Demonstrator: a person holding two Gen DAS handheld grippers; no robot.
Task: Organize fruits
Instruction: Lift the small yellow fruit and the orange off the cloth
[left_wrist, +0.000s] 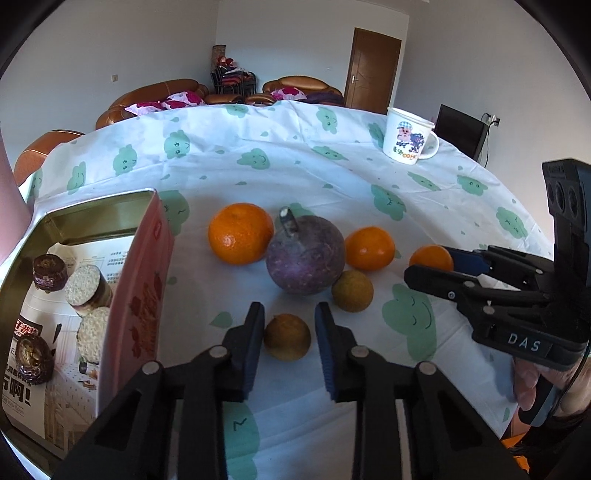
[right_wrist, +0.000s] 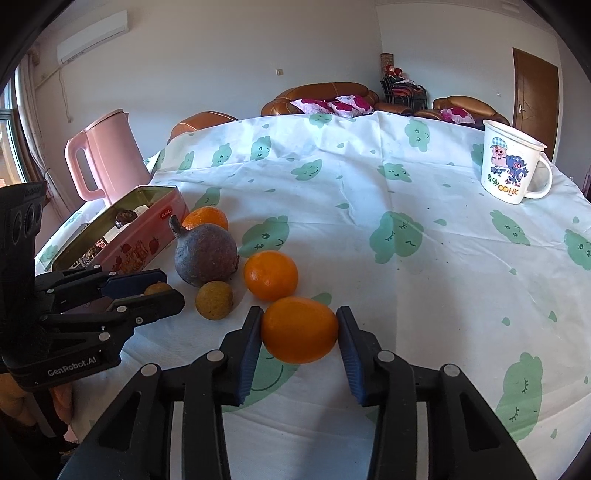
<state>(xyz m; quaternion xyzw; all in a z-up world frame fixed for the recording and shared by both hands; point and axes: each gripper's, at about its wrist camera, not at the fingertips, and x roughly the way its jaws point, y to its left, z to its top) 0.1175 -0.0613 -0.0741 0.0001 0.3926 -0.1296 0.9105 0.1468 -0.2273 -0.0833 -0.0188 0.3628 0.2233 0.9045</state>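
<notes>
Brown longan (left_wrist: 287, 336) sat clamped in our left gripper (left_wrist: 289, 325), pink tin (left_wrist: 142, 280) wall close left. Right view: right gripper (right_wrist: 300, 328) pinched the nearest orange (right_wrist: 299, 329); we saw bare cloth (right_wrist: 424, 295) rightward.

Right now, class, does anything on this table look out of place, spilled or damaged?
Nothing is spilled or broken. The fruit lies loose on the tablecloth beside the open pink tin, which holds snacks rather than fruit. The mug stands upright.
</notes>
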